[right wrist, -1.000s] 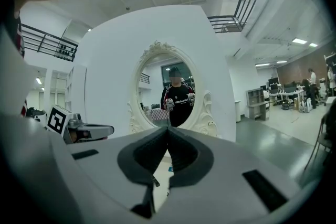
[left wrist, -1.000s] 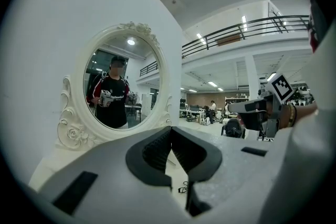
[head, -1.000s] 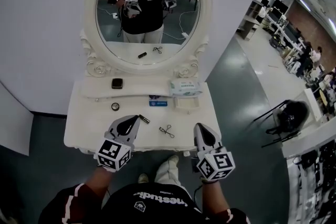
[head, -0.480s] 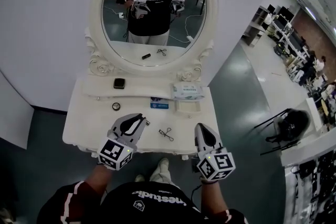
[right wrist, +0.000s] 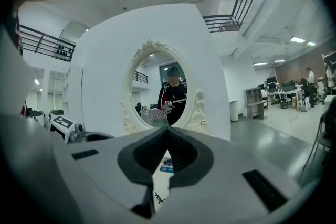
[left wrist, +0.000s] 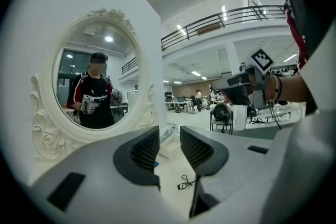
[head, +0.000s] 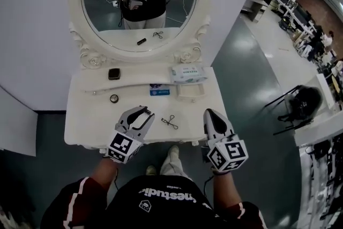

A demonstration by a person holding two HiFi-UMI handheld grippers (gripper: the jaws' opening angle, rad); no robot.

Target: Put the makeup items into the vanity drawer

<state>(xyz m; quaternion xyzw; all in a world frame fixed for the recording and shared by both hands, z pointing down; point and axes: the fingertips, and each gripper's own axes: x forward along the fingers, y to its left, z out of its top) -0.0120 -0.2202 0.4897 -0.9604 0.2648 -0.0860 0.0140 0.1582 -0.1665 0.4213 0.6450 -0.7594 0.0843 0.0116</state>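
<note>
The eyelash curler (head: pixel 170 122) lies flat on the white desk (head: pixel 86 126) near the middle of its front edge, with nothing touching it. Take it as the dial's centre in the head view. A blue packet (head: pixel 159 92) sits at 11 o'clock and a round pot (head: pixel 114 98) farther out at 10 o'clock. A square compact (head: pixel 113 73) lies beyond the pot on the raised back ledge. An empty-looking tray (head: pixel 191 91) is at 1 o'clock, with a wipes pack (head: pixel 187 73) behind it. A short dark tube (head: pixel 141 41) shows only as a reflection in the mirror (head: pixel 107 19), lying on the desk top just beside the curler's reflection. Seen from above, that spot is covered by the left hand-held gripper (head: pixel 142 114).

That gripper is at 9 o'clock of the curler, just beside it and low over the desk. Its jaws have just been opening and stand released, wide apart. Its own view shows only bare desk and the far items between them, so it grasps nothing. The right hand-held gripper (head: pixel 210 113) hangs at 3 o'clock, over the desk's front right part, clenched pad to pad on nothing.

No vanity drawer can be seen pulled out, and every makeup item in view is on the desk top. The task therefore looks barely begun. Nothing is stowed, the drawer is yet to be opened, and each item has to be lifted and put in. My guess is that the left one is lining up on the tube.
</note>
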